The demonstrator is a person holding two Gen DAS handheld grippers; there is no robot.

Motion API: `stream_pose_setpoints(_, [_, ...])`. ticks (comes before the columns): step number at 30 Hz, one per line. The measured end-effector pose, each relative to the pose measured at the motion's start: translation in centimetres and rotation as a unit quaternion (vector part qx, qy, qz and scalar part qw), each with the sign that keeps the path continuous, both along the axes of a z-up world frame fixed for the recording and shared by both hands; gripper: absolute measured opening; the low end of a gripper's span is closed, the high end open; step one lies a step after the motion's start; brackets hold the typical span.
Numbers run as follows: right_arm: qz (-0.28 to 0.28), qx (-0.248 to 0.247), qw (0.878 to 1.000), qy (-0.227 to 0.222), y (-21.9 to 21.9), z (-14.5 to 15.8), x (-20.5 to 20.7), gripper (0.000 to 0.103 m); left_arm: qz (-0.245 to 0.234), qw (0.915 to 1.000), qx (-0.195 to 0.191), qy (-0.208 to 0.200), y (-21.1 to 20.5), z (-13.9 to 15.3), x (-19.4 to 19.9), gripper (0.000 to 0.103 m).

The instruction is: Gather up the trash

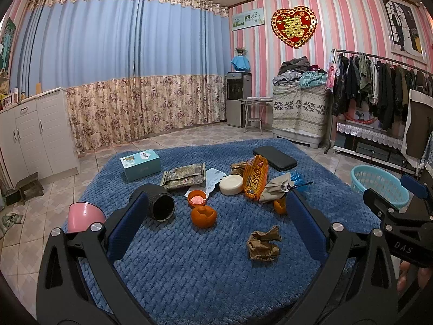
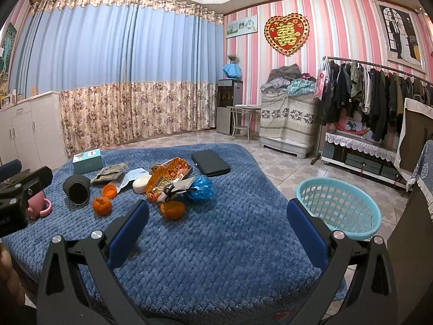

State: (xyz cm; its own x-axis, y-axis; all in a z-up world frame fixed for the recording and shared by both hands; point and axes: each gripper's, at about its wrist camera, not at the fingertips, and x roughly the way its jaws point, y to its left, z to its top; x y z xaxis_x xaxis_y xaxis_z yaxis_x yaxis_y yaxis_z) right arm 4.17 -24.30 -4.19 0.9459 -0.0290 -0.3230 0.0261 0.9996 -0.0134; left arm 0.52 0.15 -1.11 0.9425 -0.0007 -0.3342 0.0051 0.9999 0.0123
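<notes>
Trash lies on a blue blanket (image 1: 189, 270): a crumpled brown paper (image 1: 263, 243), two orange peel cups (image 1: 203, 216) (image 1: 280, 206), an orange snack wrapper (image 1: 255, 176), a blue plastic bag (image 2: 201, 187), an orange lid (image 1: 197, 197) and a flat foil packet (image 1: 184, 177). A light blue basket (image 2: 338, 205) stands on the floor to the right. My left gripper (image 1: 216, 230) is open above the blanket, with the brown paper between its fingers. My right gripper (image 2: 216, 224) is open and empty, nearer the basket.
On the blanket also lie a black cylinder cup (image 1: 159, 203), a pink mug (image 1: 84, 214), a teal box (image 1: 140, 163), a white round soap (image 1: 231, 184) and a black case (image 1: 274, 157). A clothes rack (image 2: 373, 100) and white cabinet (image 1: 35, 132) flank the room.
</notes>
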Motion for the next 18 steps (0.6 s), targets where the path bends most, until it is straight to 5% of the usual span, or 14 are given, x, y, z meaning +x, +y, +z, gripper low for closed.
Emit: stream_pose_setpoints(18, [0.0, 0.001, 1.0, 0.001, -0.18, -0.08, 0.03, 0.099, 0.0, 1.0, 0.002, 0.001, -0.08, -0.53, 0.28, 0.098])
